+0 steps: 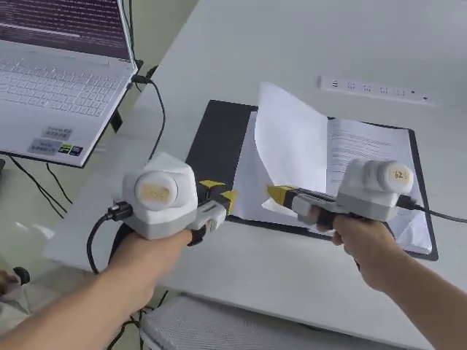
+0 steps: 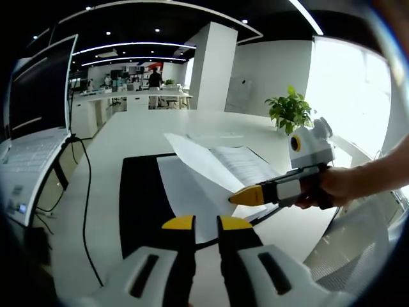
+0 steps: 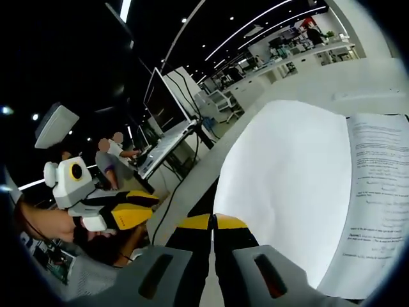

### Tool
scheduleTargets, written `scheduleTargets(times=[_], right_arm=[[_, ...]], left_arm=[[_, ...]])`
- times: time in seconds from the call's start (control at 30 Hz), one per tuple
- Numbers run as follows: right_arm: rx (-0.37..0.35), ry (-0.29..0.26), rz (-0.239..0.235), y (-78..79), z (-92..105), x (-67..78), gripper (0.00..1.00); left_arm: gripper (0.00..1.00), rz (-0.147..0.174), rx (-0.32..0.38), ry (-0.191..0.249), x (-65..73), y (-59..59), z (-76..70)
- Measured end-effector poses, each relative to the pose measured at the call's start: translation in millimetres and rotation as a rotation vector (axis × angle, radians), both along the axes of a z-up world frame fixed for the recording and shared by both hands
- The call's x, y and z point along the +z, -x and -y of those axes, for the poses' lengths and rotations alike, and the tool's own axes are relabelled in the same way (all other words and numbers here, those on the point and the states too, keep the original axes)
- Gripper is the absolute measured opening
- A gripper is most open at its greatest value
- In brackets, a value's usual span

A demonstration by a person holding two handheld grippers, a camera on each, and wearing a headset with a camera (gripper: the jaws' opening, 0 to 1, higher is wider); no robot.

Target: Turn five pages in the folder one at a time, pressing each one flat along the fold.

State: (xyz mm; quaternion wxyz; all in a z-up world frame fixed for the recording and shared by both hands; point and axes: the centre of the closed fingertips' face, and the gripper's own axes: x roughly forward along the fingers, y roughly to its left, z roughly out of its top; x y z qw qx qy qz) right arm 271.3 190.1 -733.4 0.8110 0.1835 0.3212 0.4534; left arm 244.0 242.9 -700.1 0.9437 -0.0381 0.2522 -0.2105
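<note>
Page-turn, mid-lift: right tool [image 1: 281, 195], jaws together, seemingly clamped on lifted page [image 1: 292, 142] arching over the open folder [image 1: 211, 138]; left tool [image 1: 222, 191], narrowly apart, empty, beside folder's near edge; next likely needs laying page leftward, pressing along fold.

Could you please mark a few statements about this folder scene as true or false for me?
The silver laptop is open. True.
The black folder is shut. False: it lies open, one white paper page lifted.
The right hand-held gripper, white with yellow tips, meets that lifted page. True.
The white power strip lies on the folder. False: it lies on the white table beyond it.
</note>
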Motion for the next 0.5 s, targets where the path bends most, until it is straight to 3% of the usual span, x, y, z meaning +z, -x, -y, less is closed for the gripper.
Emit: scheduleTargets(times=[0.2, 0.5], right_arm=[[0.028, 0.038, -0.026, 3.4, -18.2, -16.3, 0.0], [0.06, 0.085, -0.065, 8.1, -37.7, -39.5, 0.0]], left_arm=[[0.11, -0.004, 0.023, 0.003, 1.4, 7.2, -12.4], [0.1, -0.02, 0.039, 0.006, -6.0, 17.4, -19.2]])
